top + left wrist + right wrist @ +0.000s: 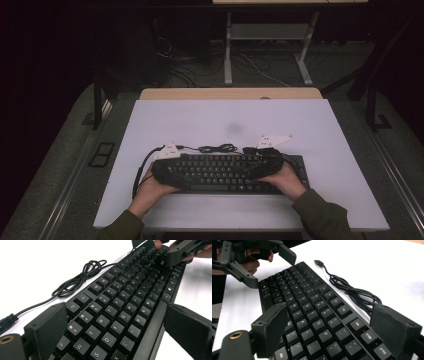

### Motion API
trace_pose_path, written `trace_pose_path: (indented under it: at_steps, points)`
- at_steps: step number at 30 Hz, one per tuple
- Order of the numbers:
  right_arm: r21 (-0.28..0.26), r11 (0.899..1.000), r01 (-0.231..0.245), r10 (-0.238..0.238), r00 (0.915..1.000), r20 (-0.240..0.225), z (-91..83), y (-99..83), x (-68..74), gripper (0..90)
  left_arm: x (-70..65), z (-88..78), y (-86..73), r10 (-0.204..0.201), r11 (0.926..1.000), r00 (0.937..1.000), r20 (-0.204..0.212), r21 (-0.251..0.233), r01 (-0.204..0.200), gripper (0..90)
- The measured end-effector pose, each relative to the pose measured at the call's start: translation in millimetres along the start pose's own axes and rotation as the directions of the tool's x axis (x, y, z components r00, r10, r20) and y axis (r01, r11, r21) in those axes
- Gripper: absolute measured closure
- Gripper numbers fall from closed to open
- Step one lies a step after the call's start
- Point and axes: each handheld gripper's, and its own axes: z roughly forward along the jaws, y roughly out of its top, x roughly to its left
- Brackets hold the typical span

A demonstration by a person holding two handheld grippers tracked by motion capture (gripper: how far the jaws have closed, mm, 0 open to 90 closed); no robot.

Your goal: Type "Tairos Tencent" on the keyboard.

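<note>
While my jaws stand released, the keyboard (225, 172) lies between them.
My left gripper (112, 327) and right gripper (329, 332) both gape wide, straddling the keyboard's two ends without pressing it; its long axis runs left to right across the lower middle of the high view, each hand equally near its own end. It is black, full-keyed, its coiled cable (217, 148) just behind.

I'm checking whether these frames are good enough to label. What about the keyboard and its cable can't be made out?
- Keyboard, high view: both ends hidden under the left gripper and right gripper; key legends too small.
- Keyboard's near end: cut off by the bottom edge in both gripper views.
- Cable: where it joins the keyboard is hidden.
</note>
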Motion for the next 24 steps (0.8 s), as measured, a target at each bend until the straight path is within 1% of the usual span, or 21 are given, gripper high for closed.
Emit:
trace_pose_path:
  at_steps: [3, 6, 9, 15, 17, 19, 22, 24]
  points:
    - [-0.003, 1.000, -0.005, 0.005, 1.0000, -0.005, 0.3, 0.1, -0.7, 14.2, 0.5, -0.2, -0.2, 0.000, 1.0000, 1.0000, -0.002, 0.000, 0.000, 5.4]
    - [-0.002, 1.000, 0.000, 0.000, 1.0000, -0.002, 0.1, -0.8, -1.5, 14.2, 1.2, -1.5, -0.4, 0.000, 1.0000, 1.0000, -0.001, -0.002, 0.000, 6.9]
    - [0.003, 1.000, -0.004, 0.004, 1.0000, -0.008, 0.6, -1.8, -1.1, 14.3, 1.9, -4.4, -1.1, 0.001, 1.0000, 1.0000, -0.010, 0.002, -0.001, 12.8]
    - [0.013, 1.000, 0.000, 0.000, 0.9998, -0.018, 3.0, -3.4, 0.7, 14.3, 6.0, -11.6, -2.9, 0.002, 1.0000, 0.9999, -0.013, 0.006, -0.002, 18.9]
    - [0.014, 1.000, 0.001, -0.001, 0.9999, -0.017, 3.1, -3.6, 0.2, 14.3, 7.0, -14.4, -3.6, 0.002, 1.0000, 0.9999, -0.012, 0.003, -0.002, 22.5]
    - [0.013, 1.000, -0.003, 0.003, 0.9999, -0.017, 2.9, -3.8, -0.1, 14.3, 7.9, -17.7, -4.2, 0.012, 0.9999, 0.9997, -0.020, 0.005, -0.012, 26.4]
    - [0.012, 1.000, -0.004, 0.004, 0.9998, -0.018, 2.4, -3.9, -0.5, 14.3, 9.0, -23.2, -7.0, 0.010, 0.9999, 0.9995, -0.029, -0.003, -0.010, 35.3]
    - [0.010, 1.000, -0.002, 0.002, 0.9998, -0.017, 2.0, -4.1, -0.8, 14.3, 10.3, -25.8, -9.0, 0.001, 1.0000, 0.9997, -0.025, -0.010, -0.001, 41.6]
